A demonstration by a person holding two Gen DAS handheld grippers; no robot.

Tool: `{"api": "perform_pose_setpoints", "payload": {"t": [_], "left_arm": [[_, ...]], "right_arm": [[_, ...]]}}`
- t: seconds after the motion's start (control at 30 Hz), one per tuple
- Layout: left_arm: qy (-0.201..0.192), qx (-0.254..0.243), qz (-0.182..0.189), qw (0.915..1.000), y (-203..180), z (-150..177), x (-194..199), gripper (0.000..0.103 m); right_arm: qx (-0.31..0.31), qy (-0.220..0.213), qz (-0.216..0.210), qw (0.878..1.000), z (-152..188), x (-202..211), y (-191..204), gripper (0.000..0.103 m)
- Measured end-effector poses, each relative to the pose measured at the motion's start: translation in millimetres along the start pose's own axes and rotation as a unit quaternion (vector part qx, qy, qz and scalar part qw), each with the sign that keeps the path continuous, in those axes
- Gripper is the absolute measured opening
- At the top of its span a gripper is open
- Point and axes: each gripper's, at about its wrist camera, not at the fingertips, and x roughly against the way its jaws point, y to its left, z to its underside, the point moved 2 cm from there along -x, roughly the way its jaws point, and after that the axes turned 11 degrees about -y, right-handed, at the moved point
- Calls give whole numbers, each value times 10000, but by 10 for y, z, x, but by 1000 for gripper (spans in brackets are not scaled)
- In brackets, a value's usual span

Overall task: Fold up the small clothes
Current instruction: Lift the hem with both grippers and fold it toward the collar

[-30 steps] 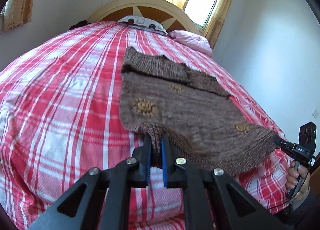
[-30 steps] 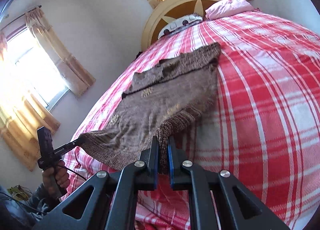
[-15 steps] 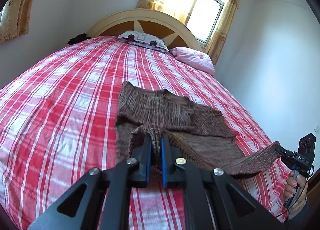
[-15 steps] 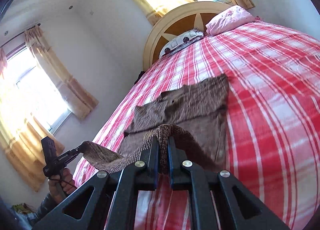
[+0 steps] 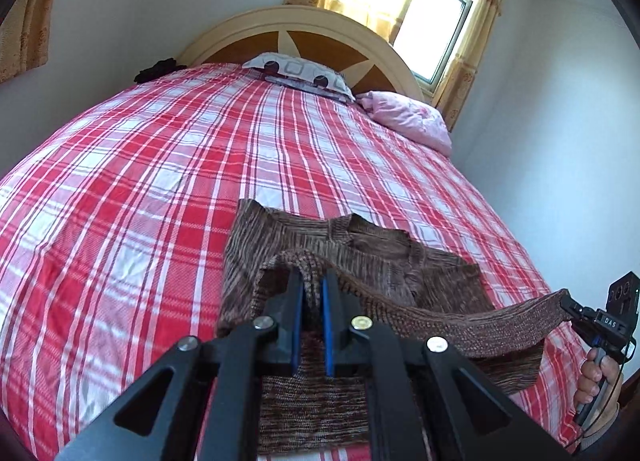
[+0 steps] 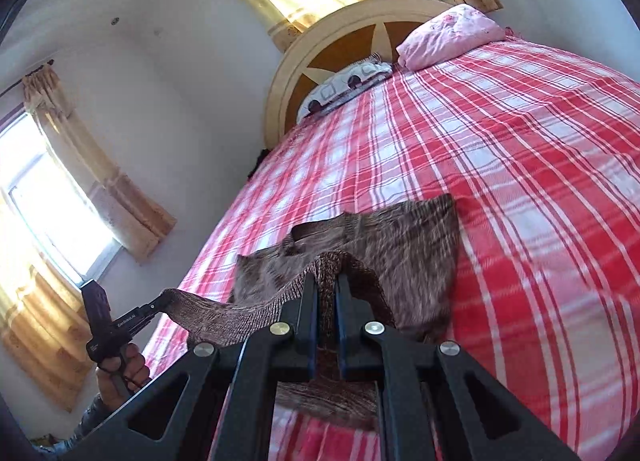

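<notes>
A brown knitted sweater (image 5: 360,253) lies on the red plaid bed, its collar end toward the headboard. My left gripper (image 5: 312,281) is shut on one corner of its ribbed hem. My right gripper (image 6: 327,281) is shut on the other corner. The hem band (image 5: 480,325) is stretched between them and held up over the sweater's upper part. The right gripper also shows in the left wrist view (image 5: 568,303), and the left gripper in the right wrist view (image 6: 158,305). The sweater in the right wrist view (image 6: 408,237) is partly doubled over.
The red plaid bedspread (image 5: 160,181) covers the whole bed. A patterned pillow (image 5: 300,73) and a pink pillow (image 5: 408,121) lie by the round wooden headboard (image 5: 320,33). A dark object (image 5: 158,69) sits at the far left corner. Walls and curtained windows surround the bed.
Both grippers have carried the sweater's hem up and forward toward the collar. The lower half, flat a second ago, now folds over the upper part.
</notes>
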Motion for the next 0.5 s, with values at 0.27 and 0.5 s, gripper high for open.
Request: {"api": "perform_pose_setpoints", "payload": {"t": [0.27,0.5], "left_arm": [[230,-128,-242,9994,97,-94,-630,9],[474,-299,-426,9975,158,-73,-1097,9]], "right_arm": [[-12,410,264,9988,-150,-711,-296,7],[-78,767,581,9953,-161,-1250,-562,7]]}}
